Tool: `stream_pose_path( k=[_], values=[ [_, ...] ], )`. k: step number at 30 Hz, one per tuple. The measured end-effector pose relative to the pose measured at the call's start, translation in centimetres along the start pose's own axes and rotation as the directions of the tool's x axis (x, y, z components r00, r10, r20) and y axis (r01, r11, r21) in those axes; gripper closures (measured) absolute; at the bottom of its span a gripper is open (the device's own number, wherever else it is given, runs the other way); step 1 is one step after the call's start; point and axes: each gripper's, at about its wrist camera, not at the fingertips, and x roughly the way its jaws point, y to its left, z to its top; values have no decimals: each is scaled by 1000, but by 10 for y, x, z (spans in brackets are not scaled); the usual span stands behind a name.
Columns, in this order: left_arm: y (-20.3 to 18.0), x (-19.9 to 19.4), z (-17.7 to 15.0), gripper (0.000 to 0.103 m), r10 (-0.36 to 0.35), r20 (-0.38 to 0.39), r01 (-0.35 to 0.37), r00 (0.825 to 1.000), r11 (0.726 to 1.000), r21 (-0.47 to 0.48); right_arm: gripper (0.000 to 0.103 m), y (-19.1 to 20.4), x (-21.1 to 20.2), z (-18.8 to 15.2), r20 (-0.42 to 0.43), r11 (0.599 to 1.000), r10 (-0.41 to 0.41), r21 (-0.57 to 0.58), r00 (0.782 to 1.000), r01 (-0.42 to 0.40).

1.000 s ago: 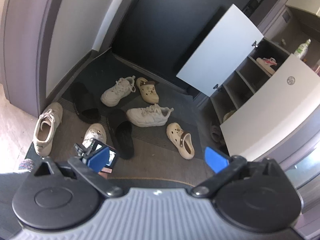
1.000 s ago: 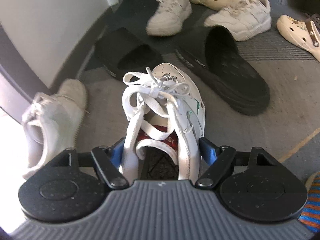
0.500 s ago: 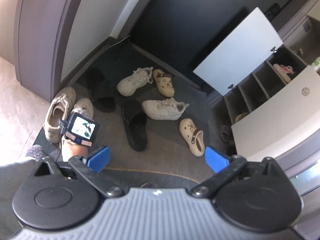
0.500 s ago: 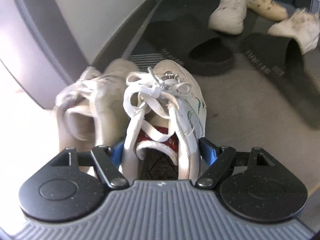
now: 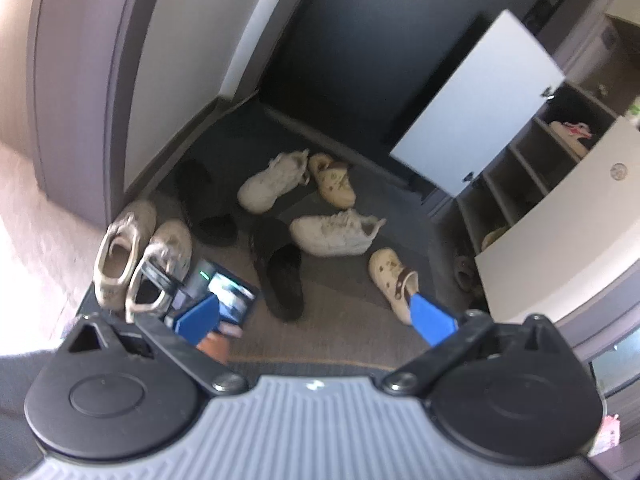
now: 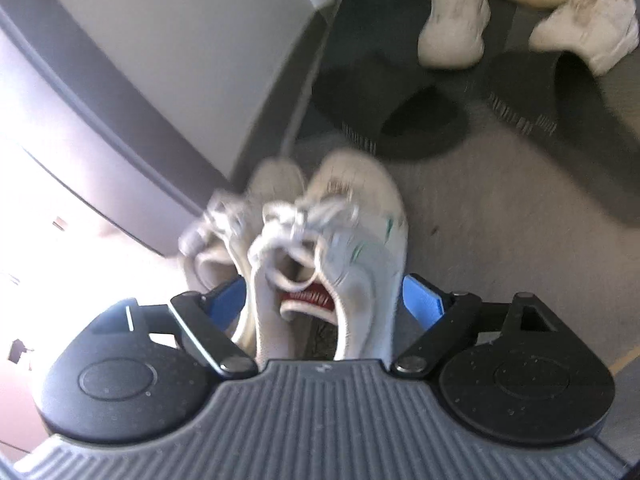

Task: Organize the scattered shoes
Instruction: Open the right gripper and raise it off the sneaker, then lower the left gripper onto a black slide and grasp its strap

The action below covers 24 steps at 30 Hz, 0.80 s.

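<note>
Sneaker (image 6: 360, 240) (soft, light) sits between the just-opening right gripper (image 6: 324, 300) jaws; grip its firmer heel sides.

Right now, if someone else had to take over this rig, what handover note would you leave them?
Left gripper: open and empty, above the mat.
Right gripper: its jaws have just been opening. The green-trimmed sneaker sits between them, and the pads appear to be off it.
Done: that sneaker stands beside its partner sneaker at the mat's edge by the wall.
Left: the black slides, chunky white sneakers and cream clogs lie scattered and unpaired. The shoe cabinet stands open.
</note>
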Motion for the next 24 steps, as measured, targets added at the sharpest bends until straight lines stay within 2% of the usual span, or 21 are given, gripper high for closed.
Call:
stream_pose_path(
  k=[3, 8, 11, 13, 16, 18, 20, 22, 24],
  values=[
    [-16, 7, -2, 0, 78, 19, -80, 997, 993, 92, 16, -21, -70, 19, 6, 996, -84, 14, 996, 84],
    [-19, 21, -5, 0, 162, 21, -164, 987, 979, 124, 16, -57, -174, 39, 45, 980, -198, 19, 979, 197],
    [-23, 28, -4, 0, 207, 26, -208, 978, 969, 131, 16, -61, -230, 51, 45, 964, -261, -38, 964, 263],
    [-28, 29, -4, 0, 206, 32, -209, 978, 967, 149, 16, -57, -264, 62, 56, 955, -286, -70, 957, 290],
    [-31, 30, 1, 0, 204, 38, -208, 978, 960, 187, 16, -42, -322, 82, 94, 960, -267, -64, 959, 274],
    [-26, 32, 5, 0, 235, 44, -239, 971, 952, 193, 14, -30, -360, 95, 142, 966, -256, 6, 956, 258],
    [-22, 38, 18, 0, 276, 36, -277, 961, 940, 200, 9, -15, -383, 102, 194, 983, -181, -5, 964, 185],
    [-18, 44, 29, 0, 294, 23, -292, 956, 932, 216, 0, -2, -402, 105, 240, 991, -118, -27, 964, 129],
    [-14, 53, 43, 0, 322, 13, -314, 947, 914, 258, 0, 9, -411, 99, 275, 992, -64, -83, 959, 90]
  ],
)
